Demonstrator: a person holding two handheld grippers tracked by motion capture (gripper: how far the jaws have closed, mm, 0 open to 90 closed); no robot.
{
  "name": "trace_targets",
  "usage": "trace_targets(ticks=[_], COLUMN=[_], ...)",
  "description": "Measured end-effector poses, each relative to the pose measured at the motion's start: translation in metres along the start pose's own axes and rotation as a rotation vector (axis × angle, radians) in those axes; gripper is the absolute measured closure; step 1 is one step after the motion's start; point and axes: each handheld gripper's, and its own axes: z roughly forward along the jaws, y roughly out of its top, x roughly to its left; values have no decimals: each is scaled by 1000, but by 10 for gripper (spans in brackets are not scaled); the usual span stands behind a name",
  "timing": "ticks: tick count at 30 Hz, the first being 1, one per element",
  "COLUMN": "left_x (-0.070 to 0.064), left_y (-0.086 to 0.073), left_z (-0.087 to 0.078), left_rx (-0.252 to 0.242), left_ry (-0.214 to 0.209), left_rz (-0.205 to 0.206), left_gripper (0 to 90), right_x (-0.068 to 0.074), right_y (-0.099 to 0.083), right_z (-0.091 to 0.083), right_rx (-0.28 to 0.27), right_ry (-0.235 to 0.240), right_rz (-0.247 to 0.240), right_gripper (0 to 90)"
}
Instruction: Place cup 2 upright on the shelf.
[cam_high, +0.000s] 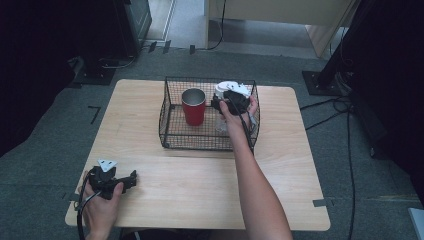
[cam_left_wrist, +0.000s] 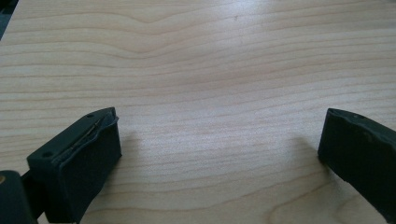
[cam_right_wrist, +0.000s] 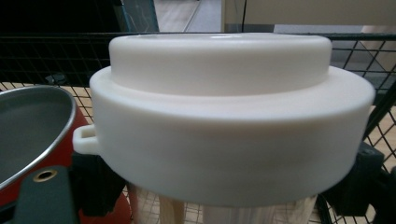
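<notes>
Left claw (cam_high: 131, 180) rests low with jaws spread wide; right arm stretches forward, its claw (cam_high: 223, 103) angled down.

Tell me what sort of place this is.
Probably a lab or workshop set up for recording: a wooden table on grey carpet, cables trailing over the floor, dark stand bases around it, and a wire basket of test objects.

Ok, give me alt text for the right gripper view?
A white lid on a clear container looms close between the right gripper's black jaws, inside a wire basket. A red cup with a steel interior stands at left.
</notes>
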Motion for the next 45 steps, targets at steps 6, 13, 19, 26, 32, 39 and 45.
trace_targets(ticks=[6,13,19,26,32,39,45], left_x=[0,0,0,0,0,0,0], left_y=[0,0,0,0,0,0,0], left_z=[0,0,0,0,0,0,0], left_rx=[0,0,0,-1,0,0,0], left_ry=[0,0,0,0,0,0,0], left_rz=[0,0,0,0,1,1,1], left_gripper=[0,0,0,0,0,0,0], right_x=[-3,-2,0,-1,0,2,2], right_y=[1,3,0,-4,-7,-9,-8], right_z=[-6,-13,-21,-30,-36,-45,-56], right_rx=[53,109,143,153,149,125,110], right_ry=[-3,-37,-54,-56,-57,-30,-6], right_rz=[-1,-19,-39,-34,-30,-59,-61], right_gripper=[154,143,73,2,0,0,0])
